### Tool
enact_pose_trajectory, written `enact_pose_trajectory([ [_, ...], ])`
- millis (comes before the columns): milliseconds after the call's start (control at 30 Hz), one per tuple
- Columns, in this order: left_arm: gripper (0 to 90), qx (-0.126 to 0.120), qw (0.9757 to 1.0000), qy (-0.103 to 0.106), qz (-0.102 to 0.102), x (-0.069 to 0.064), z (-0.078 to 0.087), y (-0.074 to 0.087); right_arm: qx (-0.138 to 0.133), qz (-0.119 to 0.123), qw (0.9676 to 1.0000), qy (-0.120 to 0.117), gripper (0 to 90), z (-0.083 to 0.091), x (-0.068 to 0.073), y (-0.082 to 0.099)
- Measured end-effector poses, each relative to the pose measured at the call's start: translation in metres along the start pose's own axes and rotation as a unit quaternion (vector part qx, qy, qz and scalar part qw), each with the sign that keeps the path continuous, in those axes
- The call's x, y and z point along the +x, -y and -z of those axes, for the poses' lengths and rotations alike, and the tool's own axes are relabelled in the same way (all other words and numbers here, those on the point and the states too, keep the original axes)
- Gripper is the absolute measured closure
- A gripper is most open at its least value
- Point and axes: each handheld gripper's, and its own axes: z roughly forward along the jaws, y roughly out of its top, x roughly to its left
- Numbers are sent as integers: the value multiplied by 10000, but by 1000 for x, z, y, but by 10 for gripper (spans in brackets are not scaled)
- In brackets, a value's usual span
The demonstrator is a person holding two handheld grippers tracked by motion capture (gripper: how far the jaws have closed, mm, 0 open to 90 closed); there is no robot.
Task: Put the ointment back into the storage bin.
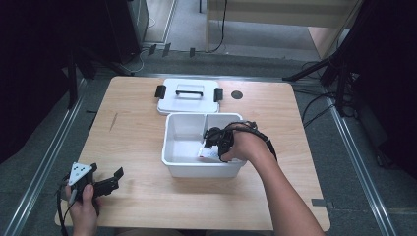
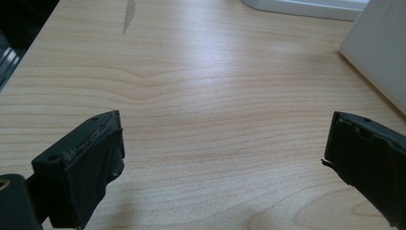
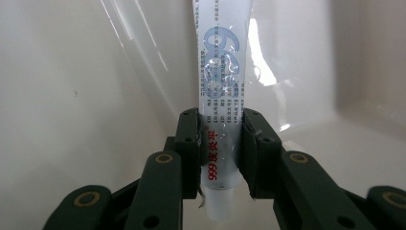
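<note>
Holding a gripper in each hand, we start nearest us: our left gripper rests at about seven o'clock on the wooden table, its jaws spread wide with nothing between them, and in the left gripper view bare wood grain lies between the two black pads. Farther in, near the middle of the table, our right hand reaches over the near right corner of the white bin, and the right gripper dips into the bin's right-hand compartment. In the right gripper view its jaws are clamped on a white ointment tube, pinching it near the capped end, with the tube's printed body running away from the jaws against the bin's white inner wall; whether the tube touches the bin floor we cannot tell. Beyond the bin, at twelve o'clock and just beside its far rim, lies the white lid with its handle and two dark latches.
</note>
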Motion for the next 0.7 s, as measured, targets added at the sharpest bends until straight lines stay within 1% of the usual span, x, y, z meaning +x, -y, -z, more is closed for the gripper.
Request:
enact_pose_trajectory([
  [133, 6, 23, 10000, 17, -9, 0, 0, 0, -5, -66, 9999, -76, 718, -3, -1, 0],
  [200, 6, 23, 10000, 17, -6, 0, 0, 0, -64, -79, 9999, -53, 716, -3, -1, 1],
  [300, 6, 23, 10000, 15, -4, 0, 0, 0, -158, -202, 9997, -47, 716, -3, -2, 1],
  [367, 6, 20, 10000, 12, -6, 0, 0, 0, -143, -212, 9996, -73, 717, -3, -3, 1],
  [433, 6, 23, 10000, 13, -7, 0, 0, 0, -130, -167, 9997, -79, 716, -4, -3, 2],
  [567, 6, 24, 10000, 12, -7, 0, 0, 0, -114, -144, 9998, -27, 711, -5, -3, 3],
  [700, 6, 25, 10000, 12, -4, 0, 0, 0, -137, -152, 9998, -6, 684, -3, -2, 3],
])
